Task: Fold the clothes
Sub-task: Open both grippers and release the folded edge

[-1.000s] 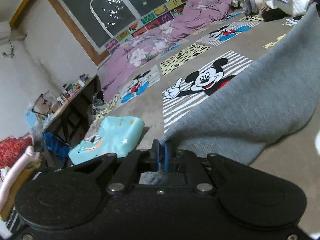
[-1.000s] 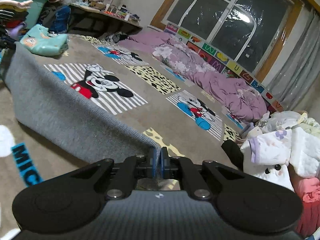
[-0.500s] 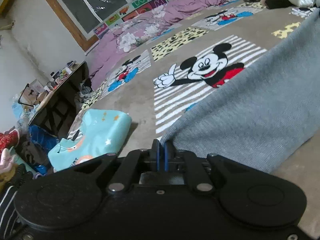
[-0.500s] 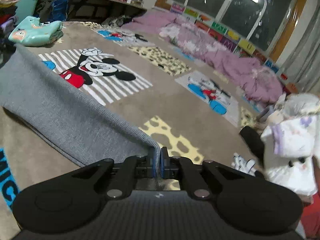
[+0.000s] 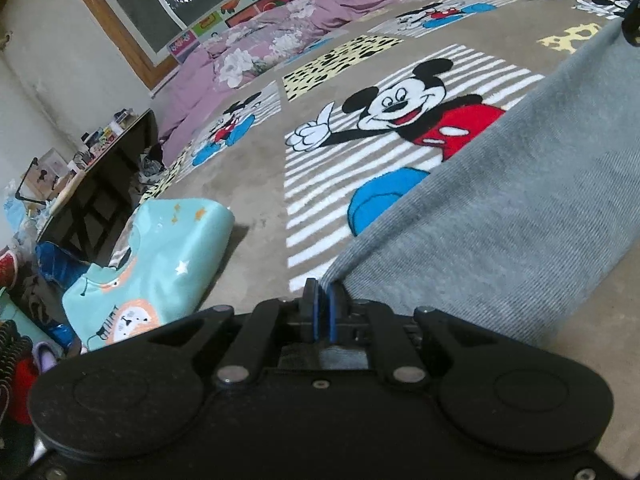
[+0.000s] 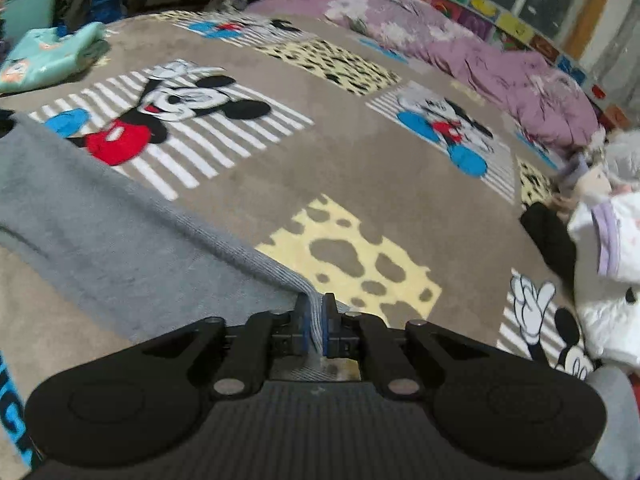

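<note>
Grey knit garment (image 5: 500, 216), stretched taut, lower edge on carpet

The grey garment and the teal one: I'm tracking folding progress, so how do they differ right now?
The grey garment is spread out, pinched at two corners by the left gripper and the right gripper; the teal garment lies already folded, untouched. Grey is plain; teal carries cartoon prints. Both rest on the carpet.

Cartoon-print carpet (image 5: 256, 184) bears folded teal garment (image 5: 160, 264), apparently.

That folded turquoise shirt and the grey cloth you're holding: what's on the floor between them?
Only rug: plain brown pile, then a striped Mickey panel, seen in the left wrist view between the turquoise shirt and grey cloth.
</note>
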`<state>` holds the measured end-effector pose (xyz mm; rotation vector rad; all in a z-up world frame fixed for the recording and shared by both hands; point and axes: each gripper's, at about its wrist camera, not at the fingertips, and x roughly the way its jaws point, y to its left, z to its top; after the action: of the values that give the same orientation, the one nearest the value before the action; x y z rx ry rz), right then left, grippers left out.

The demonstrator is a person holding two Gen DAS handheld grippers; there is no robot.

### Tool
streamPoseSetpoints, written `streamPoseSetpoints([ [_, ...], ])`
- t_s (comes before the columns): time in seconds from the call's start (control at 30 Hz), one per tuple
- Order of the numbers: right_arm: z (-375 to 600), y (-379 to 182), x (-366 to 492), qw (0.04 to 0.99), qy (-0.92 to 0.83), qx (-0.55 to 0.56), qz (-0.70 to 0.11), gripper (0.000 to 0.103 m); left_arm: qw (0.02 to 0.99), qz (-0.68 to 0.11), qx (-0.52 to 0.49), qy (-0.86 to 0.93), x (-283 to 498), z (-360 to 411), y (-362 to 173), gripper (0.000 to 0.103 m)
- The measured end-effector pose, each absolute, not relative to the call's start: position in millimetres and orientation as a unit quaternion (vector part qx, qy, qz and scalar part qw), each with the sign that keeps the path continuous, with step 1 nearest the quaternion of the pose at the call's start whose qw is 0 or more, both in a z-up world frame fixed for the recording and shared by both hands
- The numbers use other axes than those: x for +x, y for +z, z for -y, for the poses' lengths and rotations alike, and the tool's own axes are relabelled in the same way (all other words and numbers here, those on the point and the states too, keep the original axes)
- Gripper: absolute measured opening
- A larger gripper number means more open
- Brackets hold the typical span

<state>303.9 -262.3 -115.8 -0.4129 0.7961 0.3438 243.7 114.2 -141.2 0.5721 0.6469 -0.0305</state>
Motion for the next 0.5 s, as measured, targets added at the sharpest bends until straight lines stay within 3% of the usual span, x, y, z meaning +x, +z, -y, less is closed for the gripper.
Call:
streamPoseSetpoints([
  [0.03,265.0,-118.3,308.3,0.889,0.155,-0.193,-0.386,0.017,0.909,-0.314,0.275,-0.015,244.1,-115.0,-141.3,0.009],
  [0.1,273.7,-118.5,313.1,0.899,0.128,-0.162,-0.387,0.021,0.917,-0.31,0.249,-0.013,245.7,-121.4,-135.5,0.015],
  [0.17,291.7,-112.6,312.6,0.912,0.111,-0.102,-0.382,0.026,0.927,-0.298,0.229,-0.003,243.2,-127.3,-125.7,0.036],
  [0.2,303.2,-108.4,311.0,0.918,0.103,-0.064,-0.378,0.028,0.931,-0.291,0.219,0.003,240.9,-130.0,-120.0,0.039],
  [0.33,341.8,-104.6,297.5,0.92,0.089,0.075,-0.374,0.03,0.951,-0.252,0.178,0.004,228.0,-133.4,-94.8,0.038],
  [0.5,368.2,-124.4,279.3,0.892,0.087,0.225,-0.383,0.036,0.955,-0.203,0.177,-0.123,201.4,-89.2,-79.5,0.038],
])
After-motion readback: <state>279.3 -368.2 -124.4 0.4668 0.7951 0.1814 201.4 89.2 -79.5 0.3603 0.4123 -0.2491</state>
